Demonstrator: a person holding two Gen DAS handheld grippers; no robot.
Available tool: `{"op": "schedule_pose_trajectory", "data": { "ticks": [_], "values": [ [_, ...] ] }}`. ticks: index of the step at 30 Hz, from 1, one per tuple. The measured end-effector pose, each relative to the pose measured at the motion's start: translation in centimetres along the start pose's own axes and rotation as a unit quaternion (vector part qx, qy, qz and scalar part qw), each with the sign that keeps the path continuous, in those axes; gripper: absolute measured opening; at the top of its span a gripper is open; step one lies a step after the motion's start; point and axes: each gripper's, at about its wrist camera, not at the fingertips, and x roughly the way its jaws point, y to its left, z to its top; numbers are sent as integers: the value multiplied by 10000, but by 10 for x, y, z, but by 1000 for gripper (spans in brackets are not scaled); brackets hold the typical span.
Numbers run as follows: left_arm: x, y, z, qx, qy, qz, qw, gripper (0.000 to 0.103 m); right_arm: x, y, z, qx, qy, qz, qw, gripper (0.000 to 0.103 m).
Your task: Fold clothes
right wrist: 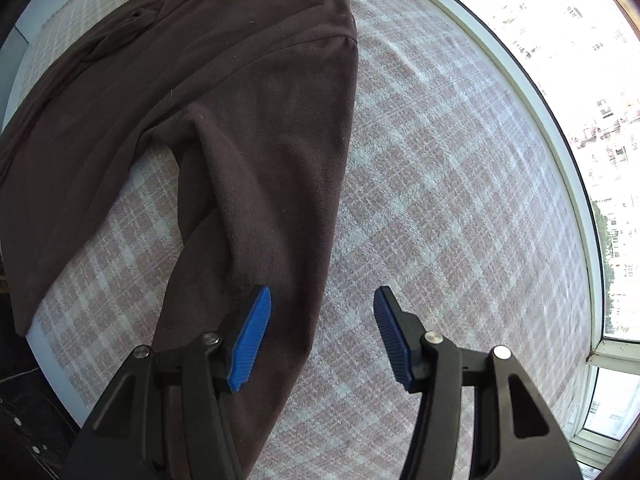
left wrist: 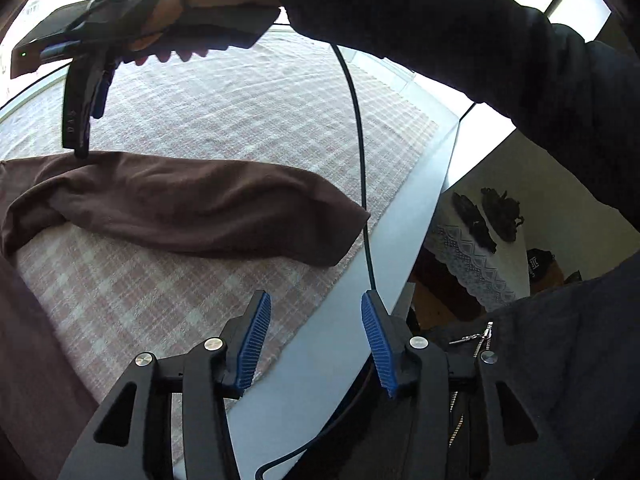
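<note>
Only the left view shows the right gripper (left wrist: 82, 152), seemingly unclenched, touching the brown garment (left wrist: 192, 204).

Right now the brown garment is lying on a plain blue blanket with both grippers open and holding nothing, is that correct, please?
Not quite: the cover under the brown garment is pink-and-white checked, not plain blue, as the right wrist view shows. The rest stands: the left gripper and the right gripper are both open and hold nothing.

One brown garment (right wrist: 224, 92), one checked cloth (right wrist: 440, 184), two tongs (left wrist: 316, 340) (right wrist: 322, 336).
</note>
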Motion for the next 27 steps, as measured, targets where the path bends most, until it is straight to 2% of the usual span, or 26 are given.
{"op": "schedule_pose_trajectory", "data": {
  "ticks": [2,5,9,12,15,19,22,24,27],
  "values": [
    [-9,32,-10,-189,113,373,9991,45,-10,6,-27,197,-169,194,9995,53],
    [-23,81,-11,-352,197,930,9949,44,-27,25,-74,205,-283,236,9991,53],
    [-33,133,11,-181,110,1705,9851,44,-40,44,-139,460,-210,209,9985,53],
    [-24,163,27,-169,155,1934,9808,44,-44,47,-186,924,-129,177,9955,53],
    [-6,173,41,166,312,2355,9712,43,-48,51,-230,1527,-84,279,9878,53],
    [14,177,61,635,485,2309,9697,43,-63,79,-278,1928,-89,64,9812,53],
    [29,180,68,1094,664,2342,9637,42,-73,90,-295,2697,-293,190,9623,53],
    [37,182,71,1295,778,2257,9624,40,-73,104,-268,3161,-486,296,9470,53],
    [48,186,75,1459,909,2156,9612,38,-68,90,-265,3596,-633,306,9304,53]
  ]
}}
